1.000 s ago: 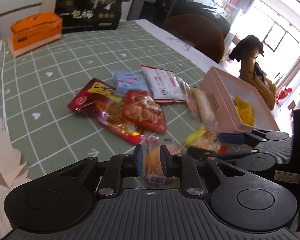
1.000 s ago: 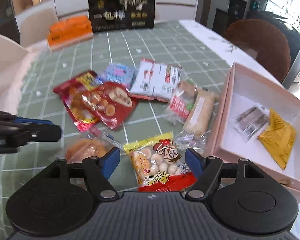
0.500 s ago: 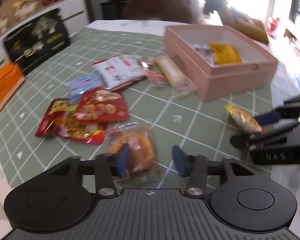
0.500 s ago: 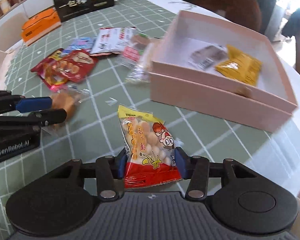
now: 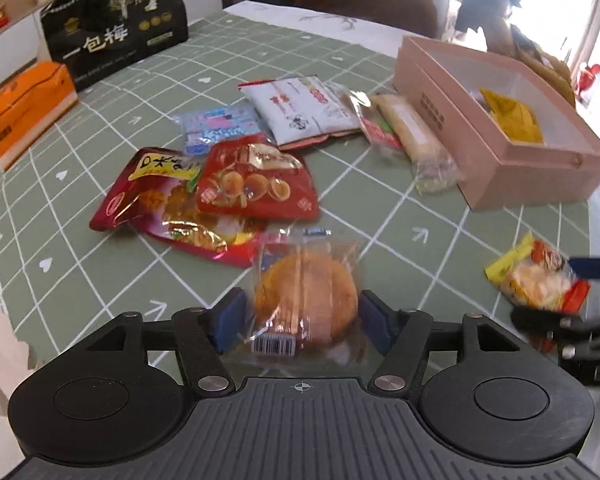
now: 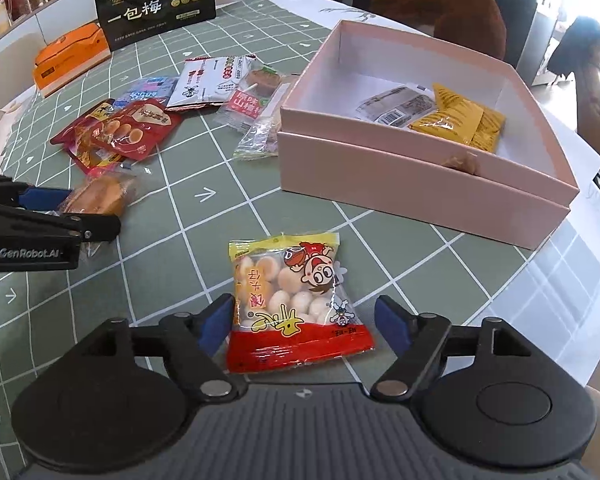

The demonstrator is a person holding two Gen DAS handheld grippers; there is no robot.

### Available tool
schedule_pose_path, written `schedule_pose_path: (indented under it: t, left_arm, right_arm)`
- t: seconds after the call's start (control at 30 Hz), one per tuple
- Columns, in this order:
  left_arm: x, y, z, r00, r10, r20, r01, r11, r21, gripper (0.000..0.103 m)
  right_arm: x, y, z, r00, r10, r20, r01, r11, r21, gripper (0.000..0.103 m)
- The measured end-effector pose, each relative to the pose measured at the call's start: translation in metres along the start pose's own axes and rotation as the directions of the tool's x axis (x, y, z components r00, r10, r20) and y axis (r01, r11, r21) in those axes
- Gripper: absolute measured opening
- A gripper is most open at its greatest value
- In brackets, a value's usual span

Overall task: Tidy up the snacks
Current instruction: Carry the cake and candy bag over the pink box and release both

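My left gripper [image 5: 302, 318] is open, its blue pads on either side of a clear-wrapped round orange cake [image 5: 306, 292] that lies on the green cloth. My right gripper [image 6: 304, 322] is open around a yellow and red bag of small round biscuits [image 6: 294, 300], which lies flat on the cloth. The pink box [image 6: 416, 184] stands to the right and holds a yellow packet [image 6: 460, 122] and a grey-wrapped snack [image 6: 396, 104]. Red snack bags [image 5: 256, 184], a white packet [image 5: 304, 108] and a blue packet [image 5: 216, 126] lie in a loose pile farther back.
A black gift bag [image 5: 116, 28] and an orange tissue box [image 5: 24, 100] stand at the far left of the table. A brown chair back [image 6: 440, 12] is behind the box. Wrapped bars [image 5: 404, 132] lie against the box's left wall. The table edge runs close on the right.
Both grippers have opened. The right one was shut on the biscuit bag, held up; the bag now lies on the cloth. The left pads now stand wider around the cake.
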State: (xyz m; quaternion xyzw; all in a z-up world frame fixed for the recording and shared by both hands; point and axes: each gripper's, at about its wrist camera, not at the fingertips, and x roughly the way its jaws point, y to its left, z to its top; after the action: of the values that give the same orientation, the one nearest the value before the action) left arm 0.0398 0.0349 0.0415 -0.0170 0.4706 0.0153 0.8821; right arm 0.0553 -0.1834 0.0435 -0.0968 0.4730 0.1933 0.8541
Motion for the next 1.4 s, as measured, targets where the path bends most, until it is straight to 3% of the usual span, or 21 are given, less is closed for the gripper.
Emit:
schedule_pose_path:
  t: [0.2, 0.47, 0.53, 0.63, 0.9, 1.1, 1.23, 1.33, 1.4]
  left_arm:
    - [-0.002, -0.002, 0.0, 1.0, -0.029, 0.002, 0.029, 0.999, -0.027, 0.061]
    - [-0.022, -0.021, -0.027, 0.997, -0.072, -0.01, 0.071, 0.997, -0.04, 0.061]
    - [-0.027, -0.023, -0.034, 0.997, -0.077, -0.01, 0.076, 0.995, -0.062, 0.061]
    - [-0.032, -0.027, -0.041, 0.996, -0.09, -0.013, 0.089, 0.993, -0.082, 0.061]
    - [-0.044, -0.042, -0.054, 0.987, -0.156, -0.032, 0.152, 0.983, -0.105, 0.06]
    - [-0.07, -0.057, -0.058, 0.977, -0.209, 0.047, 0.213, 0.972, -0.102, 0.06]
    - [-0.088, -0.068, -0.037, 0.961, -0.247, 0.125, 0.258, 0.962, -0.084, 0.06]
    - [-0.108, -0.075, 0.003, 0.933, -0.287, 0.215, 0.304, 0.951, -0.052, 0.06]
    - [-0.119, -0.086, 0.036, 0.923, -0.286, 0.258, 0.298, 0.955, -0.008, 0.06]
  right_arm:
    - [0.002, 0.0, -0.003, 1.0, -0.008, 0.025, 0.008, 1.0, 0.007, 0.086]
    - [0.008, 0.0, 0.005, 1.0, 0.01, 0.026, -0.009, 0.999, -0.033, 0.087]
    - [0.009, 0.001, 0.01, 1.0, 0.019, 0.021, -0.018, 0.999, -0.041, 0.079]
    - [0.006, 0.004, 0.013, 0.999, 0.034, 0.024, -0.033, 0.998, -0.055, 0.054]
    - [-0.009, 0.001, -0.001, 0.998, 0.062, -0.016, -0.063, 0.997, -0.038, 0.051]
    - [-0.036, -0.016, -0.016, 0.999, 0.053, -0.006, -0.053, 0.999, -0.003, 0.05]
    - [-0.061, -0.029, -0.016, 0.998, 0.044, 0.041, -0.044, 0.999, 0.009, 0.05]
    - [-0.089, -0.046, 0.001, 0.992, 0.069, 0.108, -0.073, 0.997, 0.032, 0.05]
    - [-0.114, -0.058, 0.024, 0.98, 0.061, 0.19, -0.065, 0.998, 0.017, 0.049]
